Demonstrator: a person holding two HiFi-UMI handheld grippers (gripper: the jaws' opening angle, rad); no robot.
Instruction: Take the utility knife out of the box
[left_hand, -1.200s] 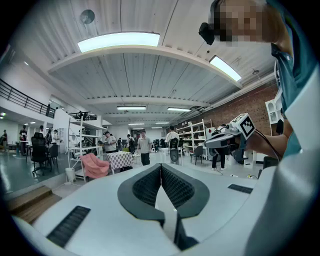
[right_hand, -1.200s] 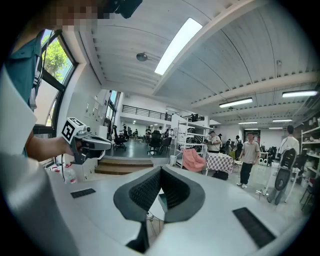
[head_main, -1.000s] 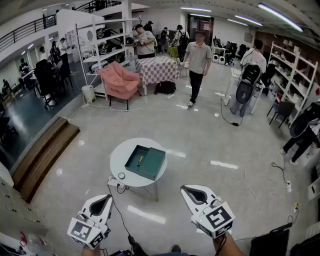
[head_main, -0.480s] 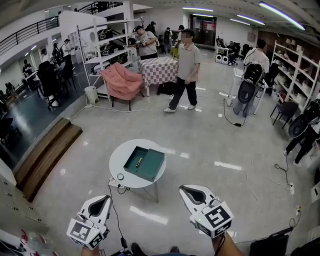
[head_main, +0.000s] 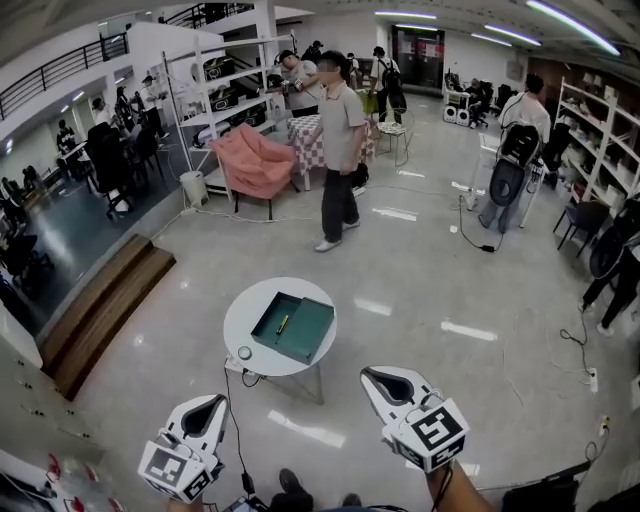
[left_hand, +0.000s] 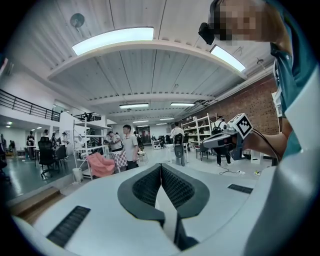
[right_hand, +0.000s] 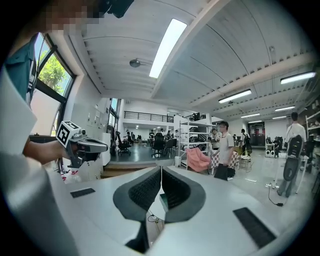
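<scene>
A green open box (head_main: 293, 327) lies on a small round white table (head_main: 250, 305) ahead of me on the floor. Inside its tray lies the utility knife (head_main: 282, 323), a thin yellowish stick. My left gripper (head_main: 217, 402) is low at the left, well short of the table, its jaws shut with nothing between them (left_hand: 161, 167). My right gripper (head_main: 369, 376) is at the lower right, also short of the table and shut and empty (right_hand: 161, 171). In the right gripper view a corner of the box (right_hand: 163, 200) shows behind the closed jaws.
A person (head_main: 337, 150) walks across the floor beyond the table. A small round thing (head_main: 244, 352) sits at the table's near edge, and a cable with a power strip (head_main: 236, 366) lies below it. Wooden steps (head_main: 105, 310) are left, a pink chair (head_main: 255, 162) behind.
Both grippers and the view have moved forward toward the table, which now sits slightly nearer. The person beyond it has walked closer and to the left. Both jaws stayed shut.
</scene>
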